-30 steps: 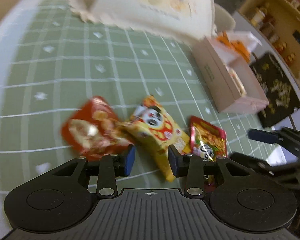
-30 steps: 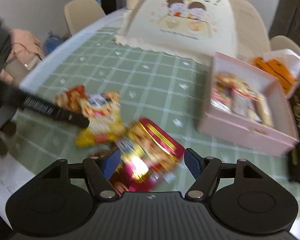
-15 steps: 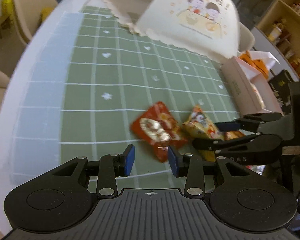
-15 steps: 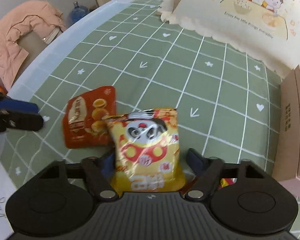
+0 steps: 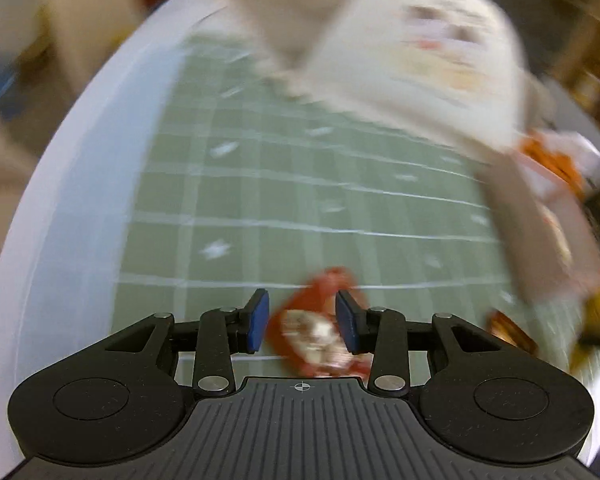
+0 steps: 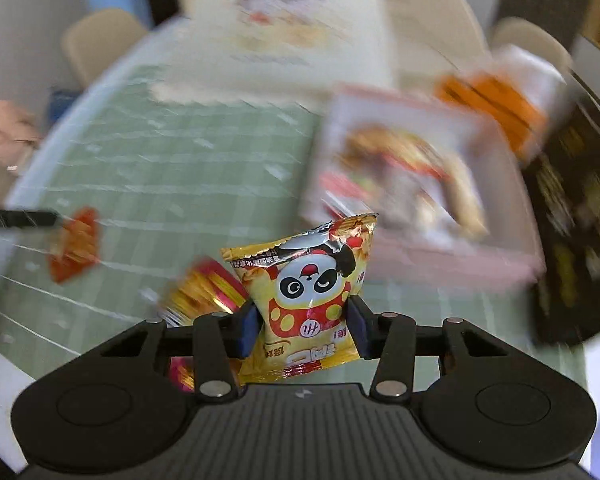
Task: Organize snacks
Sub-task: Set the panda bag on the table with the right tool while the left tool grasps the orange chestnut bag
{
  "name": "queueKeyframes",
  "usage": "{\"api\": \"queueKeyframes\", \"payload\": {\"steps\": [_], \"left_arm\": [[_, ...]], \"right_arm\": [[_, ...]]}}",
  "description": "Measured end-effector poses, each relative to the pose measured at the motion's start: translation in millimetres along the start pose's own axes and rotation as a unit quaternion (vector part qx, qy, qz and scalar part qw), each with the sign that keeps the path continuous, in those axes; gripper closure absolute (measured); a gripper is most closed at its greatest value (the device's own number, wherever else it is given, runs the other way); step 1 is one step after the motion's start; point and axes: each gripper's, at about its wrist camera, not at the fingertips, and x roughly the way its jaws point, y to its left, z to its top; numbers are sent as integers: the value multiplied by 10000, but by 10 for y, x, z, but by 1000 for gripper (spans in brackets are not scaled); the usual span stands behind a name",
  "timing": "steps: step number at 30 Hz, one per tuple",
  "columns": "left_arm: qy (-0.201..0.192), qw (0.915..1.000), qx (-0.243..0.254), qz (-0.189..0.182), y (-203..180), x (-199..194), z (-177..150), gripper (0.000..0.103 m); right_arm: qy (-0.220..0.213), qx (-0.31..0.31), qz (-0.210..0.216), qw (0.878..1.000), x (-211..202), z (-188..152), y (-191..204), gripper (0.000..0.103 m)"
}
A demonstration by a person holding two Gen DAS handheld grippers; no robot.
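your two grippers over the green checked tablecloth (image 5: 260,200)

your right gripper (image 6: 303,328) is closing, pads pinching the yellow panda snack bag (image 6: 308,296) before the pink snack box (image 6: 412,184); your left gripper (image 5: 302,322) stands part spread around the red snack packet (image 5: 318,328) lying on the cloth.

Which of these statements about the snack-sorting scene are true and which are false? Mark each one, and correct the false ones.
1. The right gripper has a yellow panda snack bag between its fingers. True.
2. The pink box is empty. False: it already holds snack packets.
3. A red snack packet lies on the green checked tablecloth in front of the left gripper. True.
4. The panda bag lies flat on the tablecloth. False: it is raised off the cloth between the closing fingers.
5. The tablecloth is plain blue. False: it is green with white grid lines.
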Motion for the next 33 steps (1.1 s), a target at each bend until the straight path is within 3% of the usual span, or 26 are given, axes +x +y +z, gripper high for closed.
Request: {"api": "queueKeyframes", "payload": {"steps": [2, 4, 8, 12, 15, 19, 22, 27, 30, 33], "left_arm": [[176, 9994, -302, 12, 33, 105, -20, 62], [203, 9995, -243, -90, -85, 187, -47, 52], [307, 9970, 653, -291, -518, 274, -118, 52], [680, 9844, 1401, -816, -867, 264, -339, 51], [757, 9756, 1839, -925, -1028, 140, -534, 52], [630, 9819, 1479, -999, -894, -43, -590, 52], [448, 9771, 1817, -1009, -933, -148, -591, 52], [453, 9520, 2879, -934, -1229, -109, -650, 52], [594, 9274, 3557, -998, -1431, -70, -824, 52], [641, 8974, 4272, -904, -1579, -49, -1061, 48]], "right_arm": [[92, 55, -226, 9997, 39, -165, -85, 57], [116, 125, -239, 9996, 9, -297, -145, 52], [-4, 39, -208, 9998, -118, -463, -134, 39], [-155, -174, -351, 9991, -195, -556, -120, 39], [-134, -308, -96, 9994, -226, -560, -40, 39], [-205, -569, 250, 9979, -241, -552, 302, 39], [-140, -854, 585, 9945, -190, -563, 623, 39], [132, -1332, 774, 9880, -61, -658, 976, 38], [135, -1482, 396, 9881, -18, -709, 967, 38], [106, -1400, -173, 9899, 7, -719, 825, 38]]}}
